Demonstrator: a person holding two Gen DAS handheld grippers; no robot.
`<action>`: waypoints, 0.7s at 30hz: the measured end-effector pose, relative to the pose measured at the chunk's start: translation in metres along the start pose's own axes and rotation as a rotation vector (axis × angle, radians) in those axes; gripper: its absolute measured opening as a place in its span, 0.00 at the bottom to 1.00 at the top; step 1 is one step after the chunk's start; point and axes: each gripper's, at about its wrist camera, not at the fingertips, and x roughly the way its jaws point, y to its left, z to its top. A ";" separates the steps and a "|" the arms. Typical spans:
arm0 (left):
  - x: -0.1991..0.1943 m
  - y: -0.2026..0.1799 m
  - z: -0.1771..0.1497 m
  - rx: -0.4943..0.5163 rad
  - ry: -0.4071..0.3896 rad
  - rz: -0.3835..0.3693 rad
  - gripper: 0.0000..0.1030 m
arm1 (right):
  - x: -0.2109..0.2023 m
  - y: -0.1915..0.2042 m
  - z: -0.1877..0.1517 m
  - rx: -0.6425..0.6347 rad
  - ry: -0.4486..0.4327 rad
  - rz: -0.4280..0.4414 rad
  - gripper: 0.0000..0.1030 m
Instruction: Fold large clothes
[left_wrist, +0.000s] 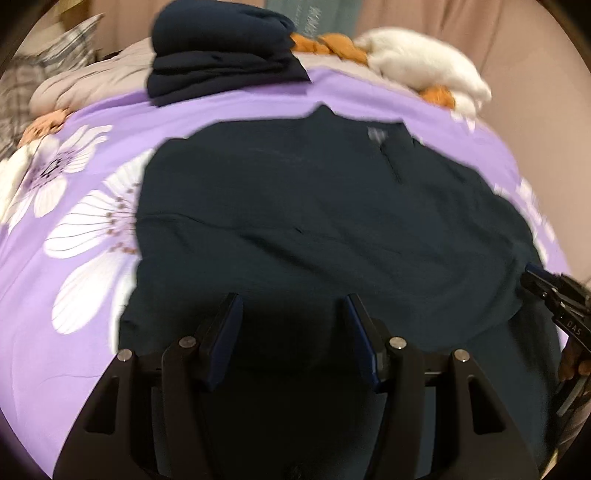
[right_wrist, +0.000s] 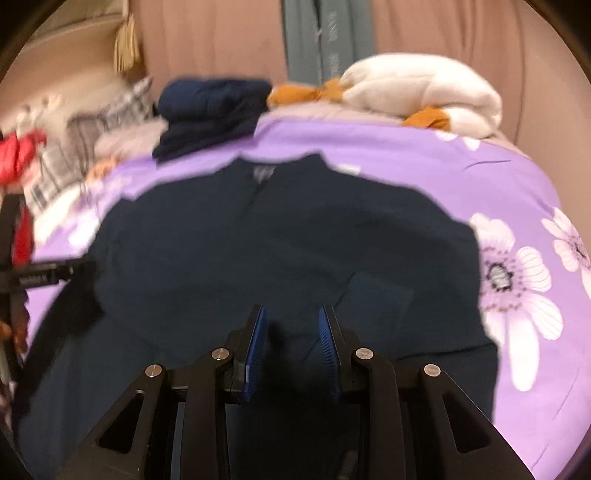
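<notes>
Garment: dark navy shirt (left_wrist: 314, 229), laid flat on the bed (left_wrist: 92, 332) over the purple flowered cover, collar and short placket at the far end from both cameras.
Lie: mostly smooth across the body; low ripples near the hem; frames are blurred, so fine creases cannot be read.
Landmark: shirt collar (right_wrist: 266, 173); a folded navy stack (left_wrist: 221, 55) sits just beyond it, white and orange bedding (left_wrist: 424, 62) beyond and to its right.
Left hand-held gripper (left_wrist: 291, 332): jaws about half apart, nothing between the pads, over the hem end opposite the collar.
Right hand-held gripper (right_wrist: 291, 332): jaws a narrow gap apart, pads not pressing cloth; also at the hem end; seen from the left wrist at the shirt's right edge.
Handling (judged): light, limp knit; no stiffness, will sag and drag behind any pinch; not fragile; cover may bunch if the cloth is slid.
Where to take hold (judged): two pinches on one edge, hem corner and shoulder on the same side, thin bite of a single layer.
Risk (judged): catching the cover along with the shirt; uneven lift skews the fold.
</notes>
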 end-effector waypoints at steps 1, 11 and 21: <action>0.006 -0.001 -0.001 0.003 0.009 0.011 0.56 | 0.010 0.004 -0.002 -0.014 0.036 -0.015 0.28; -0.029 0.024 -0.022 -0.122 0.020 -0.059 0.64 | 0.007 -0.016 -0.007 0.070 0.081 0.002 0.36; -0.143 0.073 -0.137 -0.326 -0.048 -0.043 0.86 | -0.076 -0.040 -0.065 0.226 0.072 0.082 0.68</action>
